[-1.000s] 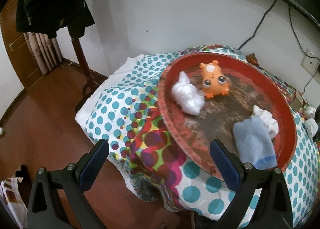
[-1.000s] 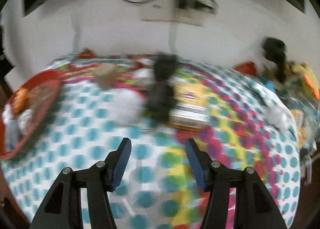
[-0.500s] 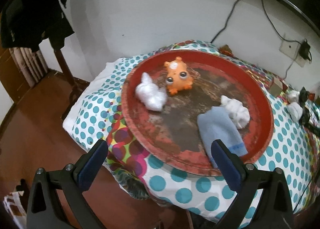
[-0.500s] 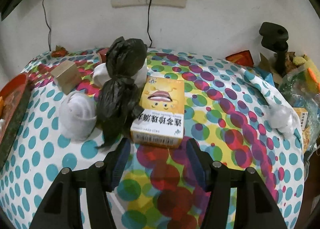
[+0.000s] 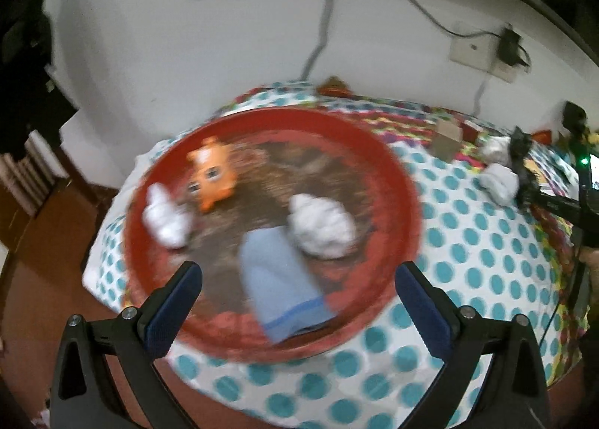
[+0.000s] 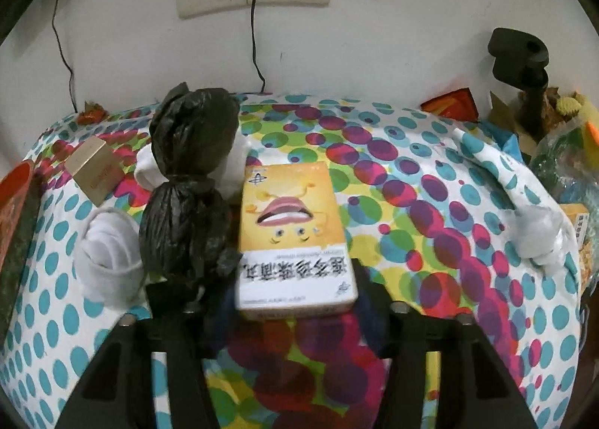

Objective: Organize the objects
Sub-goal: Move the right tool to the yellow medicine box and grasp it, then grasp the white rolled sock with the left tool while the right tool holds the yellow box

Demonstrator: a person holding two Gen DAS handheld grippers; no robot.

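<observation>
While the left view is smeared w/ motion blur, the right view is sharp.

Change, left view: red tray [image 5: 393,174] now sits centred ahead of the left gripper [image 5: 295,298]; a sec ago it lay far right, w/ wood floor filling the left side.
Change, right view: yellow box [image 6: 294,238] was beyond the tips half a sec ago; now its near end sits between the right gripper [image 6: 295,301] fingers.
Right jaws: have just been closing, box end between them; the fingers are in shadow, can't tell if pads press on it yet.
Left jaws: spread wide, nothing between, blue pads clear of the tray contents.
Left pose: tilted down over the near rim of the tray.
Right pose: tilted down, low over the dotted cloth [image 6: 430,242], tips at the box's near corners.
Tray contents: orange toy [image 5: 213,176] far left, white wad [image 5: 164,215] left, second white wad [image 5: 322,227] centre, blue sock [image 5: 280,279] near, touching that wad.
Box neighbours: black bag [image 6: 191,182] touching its left side, white sock roll [image 6: 108,256] further left, small tan box [image 6: 95,169] far left.
Right side of the cloth: another white wad [image 6: 539,238], well apart from the yellow box.
</observation>
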